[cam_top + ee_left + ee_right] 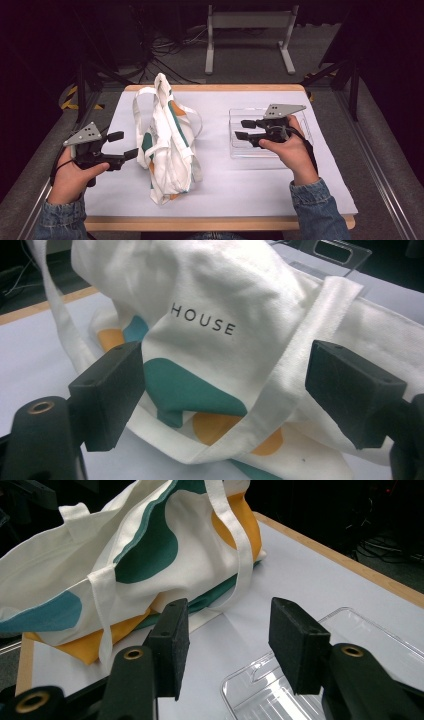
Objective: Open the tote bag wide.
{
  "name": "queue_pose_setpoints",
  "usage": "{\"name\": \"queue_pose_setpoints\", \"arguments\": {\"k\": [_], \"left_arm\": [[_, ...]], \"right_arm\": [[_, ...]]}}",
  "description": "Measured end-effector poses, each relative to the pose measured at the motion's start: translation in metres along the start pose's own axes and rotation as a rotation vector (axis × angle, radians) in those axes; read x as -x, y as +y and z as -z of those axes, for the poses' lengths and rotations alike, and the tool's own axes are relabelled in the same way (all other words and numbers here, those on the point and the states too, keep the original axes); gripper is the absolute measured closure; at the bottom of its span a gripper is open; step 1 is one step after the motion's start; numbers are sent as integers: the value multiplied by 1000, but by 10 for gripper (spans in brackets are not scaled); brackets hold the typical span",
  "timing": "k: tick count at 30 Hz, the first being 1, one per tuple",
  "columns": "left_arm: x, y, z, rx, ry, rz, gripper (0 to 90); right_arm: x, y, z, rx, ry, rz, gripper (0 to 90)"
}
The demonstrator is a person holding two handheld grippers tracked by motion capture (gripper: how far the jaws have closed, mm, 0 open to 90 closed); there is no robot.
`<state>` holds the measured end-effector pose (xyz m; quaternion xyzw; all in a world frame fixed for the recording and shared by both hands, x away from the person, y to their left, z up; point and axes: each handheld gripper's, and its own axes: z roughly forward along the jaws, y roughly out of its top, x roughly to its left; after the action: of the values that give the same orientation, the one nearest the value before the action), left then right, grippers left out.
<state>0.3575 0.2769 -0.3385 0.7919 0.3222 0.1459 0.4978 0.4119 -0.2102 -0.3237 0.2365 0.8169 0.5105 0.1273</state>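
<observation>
Canvas tote bag [167, 142]: crumpled mid-table, ready for pickup. Left gripper [122, 145]: jaws wide, empty, aimed at bag. Right gripper [243, 129]: half-open, empty, over clear plastic tray [235, 150].

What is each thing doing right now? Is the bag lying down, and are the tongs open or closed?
Tote bag: lying crumpled on the table, not gripped.
Bag straps: loose, draped over and beside the bag.
Clear tray: flat on the table, empty.
Left tongs: open, next to the bag.
Right tongs: open, above the tray, holding nothing.
</observation>
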Motion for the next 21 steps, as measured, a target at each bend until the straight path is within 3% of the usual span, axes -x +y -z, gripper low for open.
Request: {"name": "queue_pose_setpoints", "arguments": {"k": [6,21], "left_arm": [[11,6,-2,-8,-14,-39,174],[46,20,-16,-20,-113,-125,187]], "right_arm": [[-3,1,-2,-11,0,6,490],[-9,2,-7,-26,9,14,472]]}}
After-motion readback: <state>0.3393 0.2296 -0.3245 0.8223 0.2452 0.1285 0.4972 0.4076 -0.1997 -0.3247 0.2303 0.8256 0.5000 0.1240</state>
